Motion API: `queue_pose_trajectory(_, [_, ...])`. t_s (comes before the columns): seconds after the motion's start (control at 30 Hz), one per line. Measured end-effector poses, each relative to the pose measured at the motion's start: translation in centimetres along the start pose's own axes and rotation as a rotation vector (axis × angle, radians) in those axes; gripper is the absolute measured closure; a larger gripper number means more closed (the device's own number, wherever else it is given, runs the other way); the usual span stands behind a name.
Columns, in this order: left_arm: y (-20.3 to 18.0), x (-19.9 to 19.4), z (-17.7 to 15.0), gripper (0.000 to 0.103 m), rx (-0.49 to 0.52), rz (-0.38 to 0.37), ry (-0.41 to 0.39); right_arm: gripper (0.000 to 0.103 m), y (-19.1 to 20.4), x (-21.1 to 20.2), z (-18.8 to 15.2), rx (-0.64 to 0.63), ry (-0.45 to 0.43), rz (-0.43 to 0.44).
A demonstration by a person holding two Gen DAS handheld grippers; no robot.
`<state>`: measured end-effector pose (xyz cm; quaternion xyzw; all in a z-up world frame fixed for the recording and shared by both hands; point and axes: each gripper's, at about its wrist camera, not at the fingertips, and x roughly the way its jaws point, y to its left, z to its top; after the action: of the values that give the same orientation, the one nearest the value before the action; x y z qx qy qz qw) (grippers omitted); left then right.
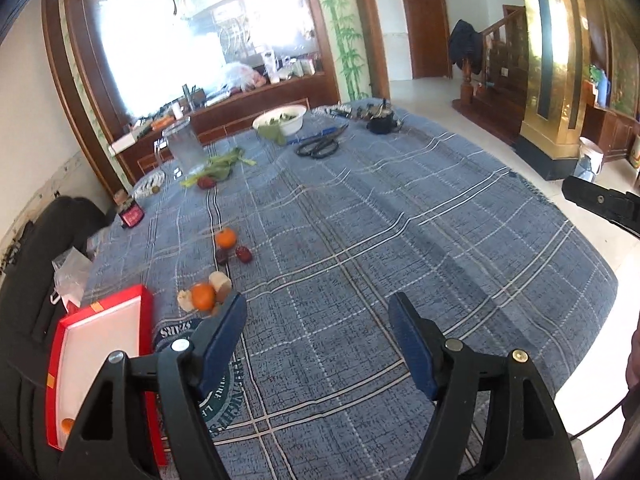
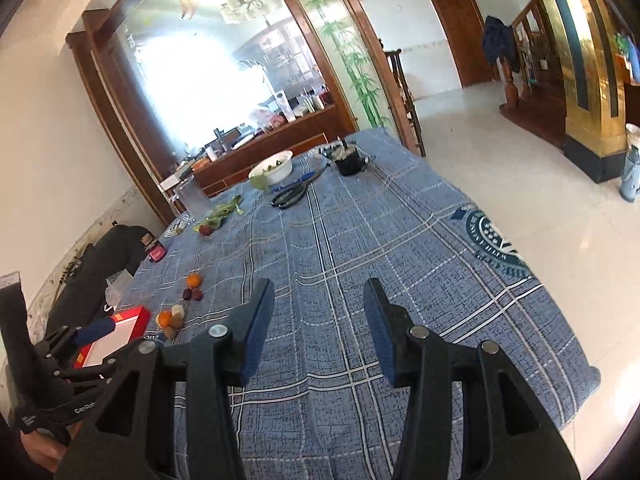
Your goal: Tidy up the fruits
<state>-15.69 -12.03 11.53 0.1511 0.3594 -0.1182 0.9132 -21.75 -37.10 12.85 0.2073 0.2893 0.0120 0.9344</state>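
1. A blue checked tablecloth (image 1: 400,208) covered the table.
2. Black scissors (image 1: 319,147) lay near a white bowl (image 1: 286,119) with green leaves in it.
3. A clear jug (image 1: 185,147) stood by more green leaves (image 1: 224,166).
4. A dark pot (image 2: 347,162) sat at the far end.

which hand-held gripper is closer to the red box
Left. The left hand-held gripper hangs right beside the red box, its left finger next to the rim. The right hand-held gripper is farther out over the tablecloth.
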Motion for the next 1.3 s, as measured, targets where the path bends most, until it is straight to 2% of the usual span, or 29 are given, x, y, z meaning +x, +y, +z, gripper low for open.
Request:
queue_pose_trajectory(0.13, [0.9, 2.2, -0.3, 0.03, -0.026, -0.006, 0.052, 0.055, 0.2, 2.4, -0.3, -0.006, 0.057, -0.01])
queue_pose_trajectory(0.33, [2.0, 4.0, -0.5, 0.03, -0.048, -0.013, 0.083, 0.055, 1.3, 5.3, -0.8, -0.022, 0.119, -0.01])
queue_pose_trajectory(0.73, [2.7, 6.0, -0.8, 0.03, -0.073, 0.011, 0.144, 0.055, 3.8, 8.5, -2.7, -0.081, 0.199, 0.033])
queue_pose_trajectory(1.1, [-1.2, 5.3, 1.1, 0.03, 0.01, -0.01, 0.137, 0.055, 1.4, 7.8, -2.6, -0.038, 0.188, 0.061])
queue_pose_trajectory(1.3, [-0.4, 4.2, 2.3, 0.03, -0.015, -0.003, 0.082, 0.055, -0.4, 7.2, -2.2, 0.009, 0.179, 0.044])
